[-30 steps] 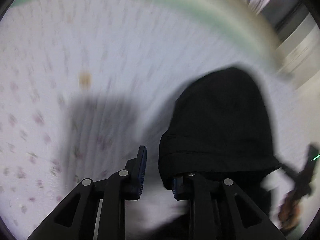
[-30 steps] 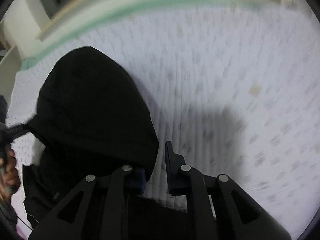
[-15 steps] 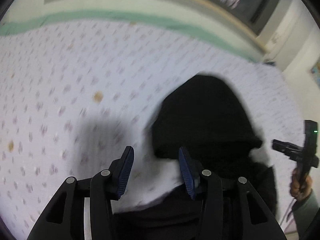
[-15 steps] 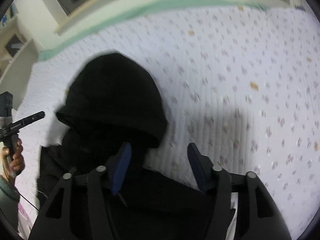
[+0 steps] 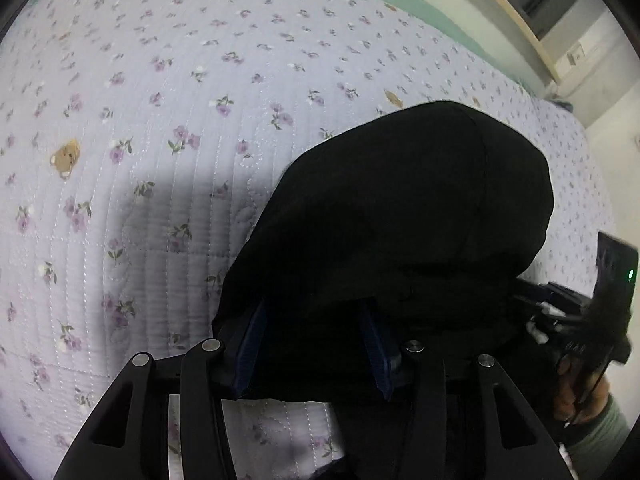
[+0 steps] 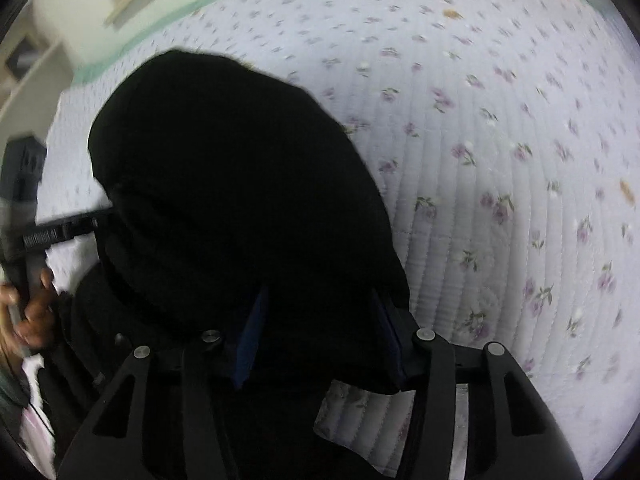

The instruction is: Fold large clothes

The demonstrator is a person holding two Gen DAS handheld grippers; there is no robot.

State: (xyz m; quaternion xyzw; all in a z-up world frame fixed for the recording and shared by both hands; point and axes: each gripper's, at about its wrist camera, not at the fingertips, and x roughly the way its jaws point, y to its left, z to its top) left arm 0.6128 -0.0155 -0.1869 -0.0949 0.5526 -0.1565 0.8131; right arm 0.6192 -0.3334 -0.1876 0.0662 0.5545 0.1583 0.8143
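Left gripper (image 5: 316, 348) has just been opening, jaws part open, black cloth between them but no clear pinch; can't tell if the pads bite. Right gripper (image 6: 320, 336) has just been closing, jaws part open, straddling the hood's near edge, grip also unclear. Black hooded garment (image 5: 400, 216) lies on the floral quilt (image 5: 160, 120), hood straight ahead of both claws, rounded top pointing away, body trailing back underneath. Both grippers sit equally near, one per side of the hood base.

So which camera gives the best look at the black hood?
The left wrist view: the black hood is sharp there, its rounded outline whole against the floral quilt. The right wrist view shows the hood too, but blurred and nearer.
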